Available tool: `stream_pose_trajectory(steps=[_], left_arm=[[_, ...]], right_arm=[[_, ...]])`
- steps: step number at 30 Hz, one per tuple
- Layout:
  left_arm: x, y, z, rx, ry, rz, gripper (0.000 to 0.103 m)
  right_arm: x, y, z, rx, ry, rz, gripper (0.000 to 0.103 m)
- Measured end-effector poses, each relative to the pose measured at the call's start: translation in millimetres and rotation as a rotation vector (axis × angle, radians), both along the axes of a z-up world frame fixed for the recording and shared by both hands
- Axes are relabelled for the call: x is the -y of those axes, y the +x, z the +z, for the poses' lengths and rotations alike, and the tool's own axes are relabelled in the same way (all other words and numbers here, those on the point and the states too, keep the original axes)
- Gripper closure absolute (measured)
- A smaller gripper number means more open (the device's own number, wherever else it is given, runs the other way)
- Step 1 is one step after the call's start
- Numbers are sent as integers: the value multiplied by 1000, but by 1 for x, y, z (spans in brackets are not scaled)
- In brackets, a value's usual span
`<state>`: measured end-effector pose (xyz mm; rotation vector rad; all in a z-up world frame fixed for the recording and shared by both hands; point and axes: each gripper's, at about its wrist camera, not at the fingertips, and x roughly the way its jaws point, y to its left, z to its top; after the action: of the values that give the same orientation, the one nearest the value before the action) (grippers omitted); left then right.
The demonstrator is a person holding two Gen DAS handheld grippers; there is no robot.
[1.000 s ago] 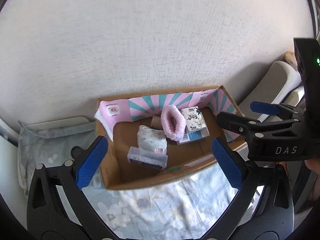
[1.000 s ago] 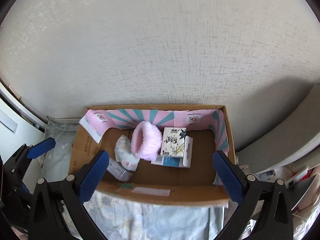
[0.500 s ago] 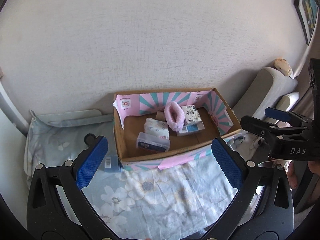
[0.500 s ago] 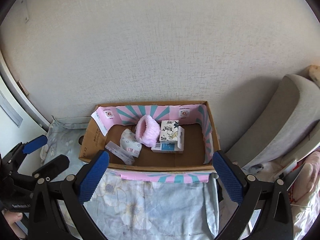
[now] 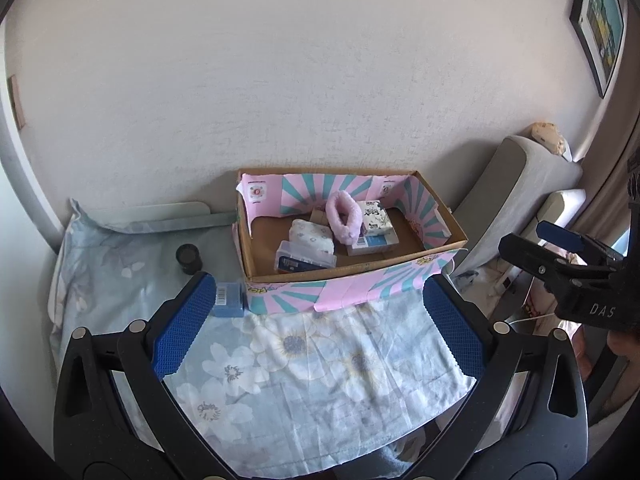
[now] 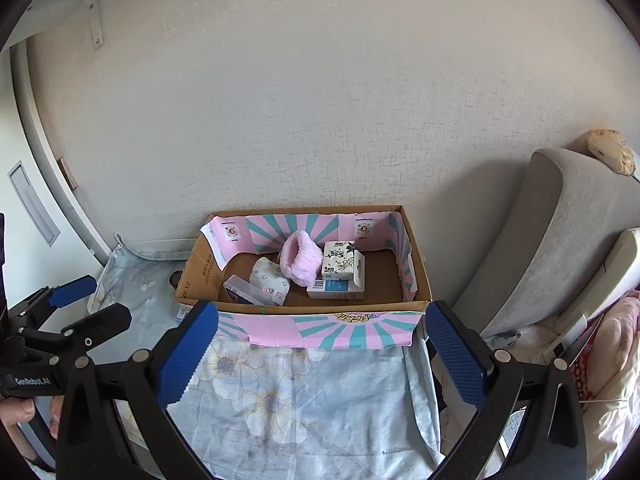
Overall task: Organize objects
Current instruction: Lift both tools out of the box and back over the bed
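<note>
Black cup (image 5: 189, 258) and small blue box (image 5: 229, 300) left out on flowered cloth (image 5: 320, 360), beside cardboard box (image 5: 352, 274) already holding pink slipper (image 5: 342, 218), packets, case. Left claw (image 5: 316, 330) released, empty; right claw (image 6: 320, 354) likewise. Probably between picks; next, reaching left for blue box, clamping flat sides.

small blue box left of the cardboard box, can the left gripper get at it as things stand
Probably yes. The small blue box lies on the floral cloth, outside the cardboard box, just ahead of the left gripper, which is open and empty. Nothing lies over it; only the cardboard wall stands close beside it.
</note>
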<state>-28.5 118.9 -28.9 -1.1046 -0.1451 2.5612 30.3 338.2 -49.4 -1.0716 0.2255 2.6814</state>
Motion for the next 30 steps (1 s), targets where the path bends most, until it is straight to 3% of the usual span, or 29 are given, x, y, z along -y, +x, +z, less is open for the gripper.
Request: stream_pose_trajectory(steps=[19,30], left_arm=[[64,9,19,-35,-1,28,0],[102,17,15,-22,6,10,0]], right_arm=[[62,-6,-3,-40,17,49,0],[102,-9,-14,-54,-12,59,0]])
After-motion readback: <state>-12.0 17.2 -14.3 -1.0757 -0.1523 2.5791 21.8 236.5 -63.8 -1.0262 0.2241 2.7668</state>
